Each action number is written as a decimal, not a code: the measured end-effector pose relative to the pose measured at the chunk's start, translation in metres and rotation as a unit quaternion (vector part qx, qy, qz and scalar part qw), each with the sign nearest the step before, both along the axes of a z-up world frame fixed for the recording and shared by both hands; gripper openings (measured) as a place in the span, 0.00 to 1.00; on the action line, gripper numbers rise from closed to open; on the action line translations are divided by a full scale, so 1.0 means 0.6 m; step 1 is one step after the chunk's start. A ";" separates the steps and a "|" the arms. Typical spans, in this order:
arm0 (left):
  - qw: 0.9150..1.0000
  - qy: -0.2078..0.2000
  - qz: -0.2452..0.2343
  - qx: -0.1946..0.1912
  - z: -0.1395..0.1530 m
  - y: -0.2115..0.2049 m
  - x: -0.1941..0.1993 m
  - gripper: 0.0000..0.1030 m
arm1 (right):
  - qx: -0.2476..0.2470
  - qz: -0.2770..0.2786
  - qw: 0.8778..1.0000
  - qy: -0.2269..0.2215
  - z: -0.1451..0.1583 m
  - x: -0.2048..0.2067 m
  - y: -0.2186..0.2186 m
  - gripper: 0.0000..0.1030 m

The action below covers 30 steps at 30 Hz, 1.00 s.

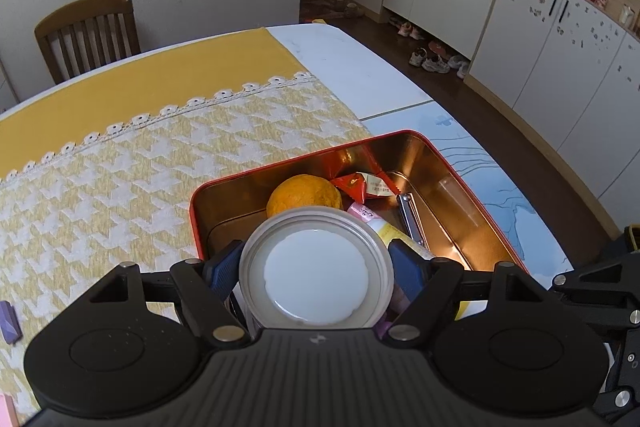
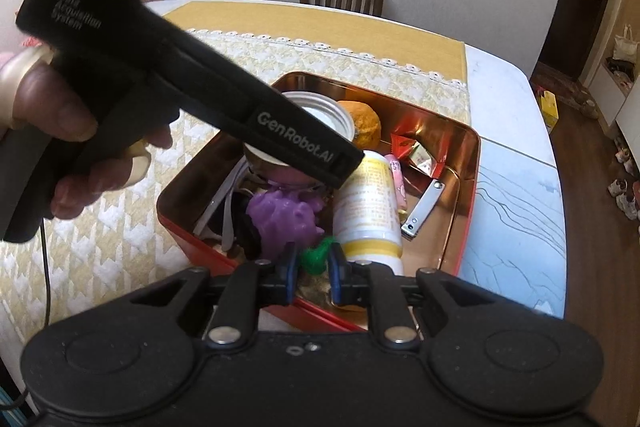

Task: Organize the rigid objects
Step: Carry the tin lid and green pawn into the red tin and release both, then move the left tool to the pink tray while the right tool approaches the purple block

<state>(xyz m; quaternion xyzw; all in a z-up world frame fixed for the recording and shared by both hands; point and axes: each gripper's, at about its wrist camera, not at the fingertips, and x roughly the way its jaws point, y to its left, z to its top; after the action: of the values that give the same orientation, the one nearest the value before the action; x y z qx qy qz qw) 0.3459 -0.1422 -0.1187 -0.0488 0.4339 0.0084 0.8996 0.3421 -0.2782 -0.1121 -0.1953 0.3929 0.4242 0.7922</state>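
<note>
A red tin box (image 1: 460, 183) with a shiny gold inside stands on the patterned cloth. My left gripper (image 1: 314, 259) is shut on a round can with a white lid (image 1: 320, 287), held over the box's near left part. In the right wrist view that can (image 2: 316, 109) sits under the left tool's black body (image 2: 200, 83). My right gripper (image 2: 314, 267) is shut on the green stem (image 2: 316, 255) of a purple grape toy (image 2: 284, 215), which lies in the box's near corner. Also inside are an orange (image 1: 304, 197), a nail clipper (image 2: 424, 205) and a yellow-white bottle (image 2: 372, 211).
A red snack packet (image 1: 354, 185), a pink tube (image 2: 398, 179) and a white cable (image 2: 224, 203) also lie in the box. A person's hand (image 2: 60, 115) grips the left tool. A wooden chair (image 1: 88, 31) stands at the table's far side. The table edge (image 1: 500, 163) runs close on the right.
</note>
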 end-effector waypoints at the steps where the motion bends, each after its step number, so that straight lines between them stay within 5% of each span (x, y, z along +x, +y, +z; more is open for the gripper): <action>1: 1.000 0.000 0.003 -0.002 0.000 0.001 -0.001 0.76 | 0.002 -0.001 1.000 0.001 0.001 0.000 -0.001 0.18; 22: 0.999 -0.030 0.016 0.002 0.038 0.007 -0.053 0.76 | 0.042 -0.038 0.998 -0.005 0.035 -0.012 -0.020 0.55; 30: 0.998 -0.057 0.002 0.004 0.073 0.012 -0.096 0.76 | 0.054 -0.047 0.997 -0.011 0.055 -0.025 -0.023 0.61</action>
<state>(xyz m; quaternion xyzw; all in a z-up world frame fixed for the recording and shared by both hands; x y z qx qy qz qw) 0.2881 -0.1348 -0.0748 -0.0462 0.3814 0.0087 0.9232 0.3273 -0.2919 -0.0789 -0.1379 0.3694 0.4046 0.8251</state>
